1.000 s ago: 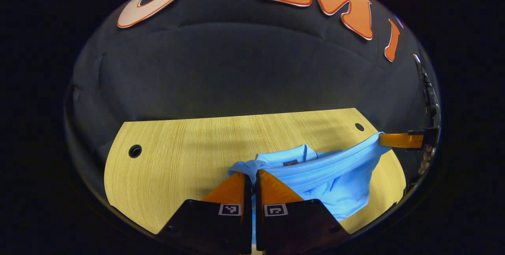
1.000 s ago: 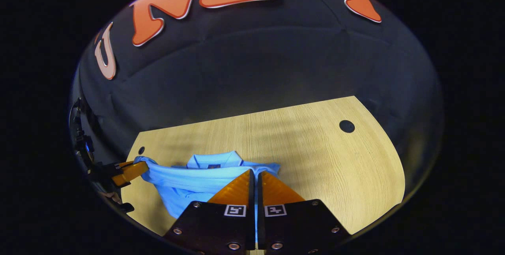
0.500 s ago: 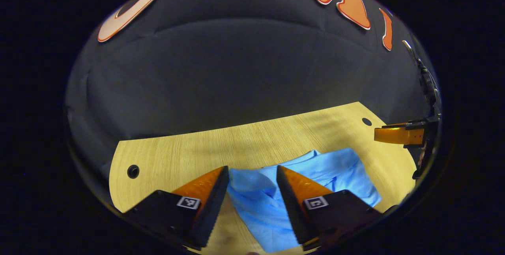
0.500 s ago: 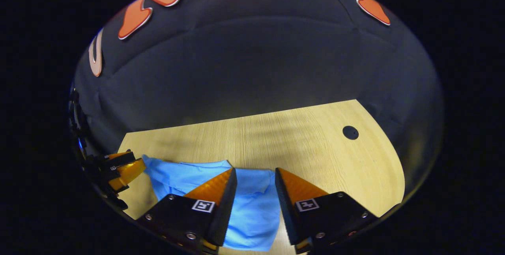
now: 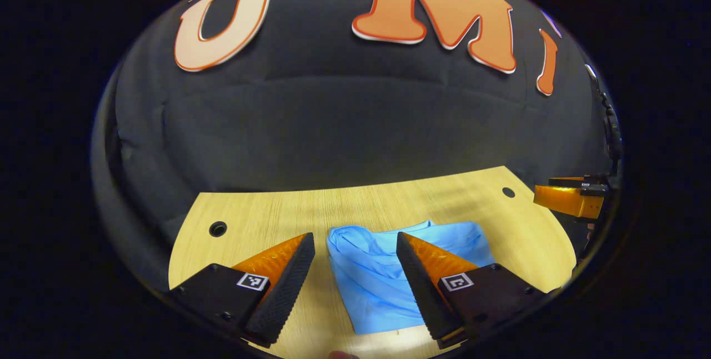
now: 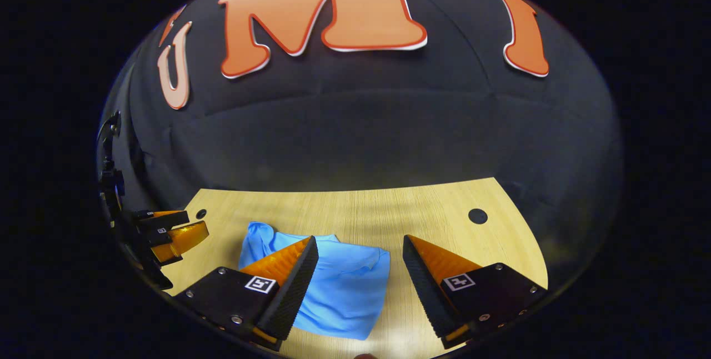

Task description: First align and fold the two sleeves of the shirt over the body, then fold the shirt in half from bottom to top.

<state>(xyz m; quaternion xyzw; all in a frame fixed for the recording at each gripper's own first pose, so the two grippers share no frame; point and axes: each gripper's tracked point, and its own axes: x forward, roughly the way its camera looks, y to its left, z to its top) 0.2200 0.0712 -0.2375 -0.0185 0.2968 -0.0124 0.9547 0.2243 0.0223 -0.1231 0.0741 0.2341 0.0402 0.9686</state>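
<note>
The light blue shirt (image 5: 383, 275) lies folded into a compact bundle on the wooden table (image 5: 266, 220), its upper left corner bunched. My left gripper (image 5: 355, 242) hovers open above it, with nothing between its fingers. In the right gripper view the same shirt (image 6: 344, 287) lies flat beneath my right gripper (image 6: 360, 245), which is also open and holds nothing. The right gripper (image 5: 569, 199) shows at the far right of the left gripper view. At the far left of the right gripper view is the left gripper (image 6: 172, 234).
The table (image 6: 389, 209) has a round cable hole near each back corner (image 5: 218, 229) (image 6: 477, 215). Black cloth wall stands right behind the table. Bare wood lies left and right of the shirt.
One second ago both grippers were shut on the shirt's lifted hem. They opened, the shirt dropped folded onto the table, and both grippers have pulled back and up.
</note>
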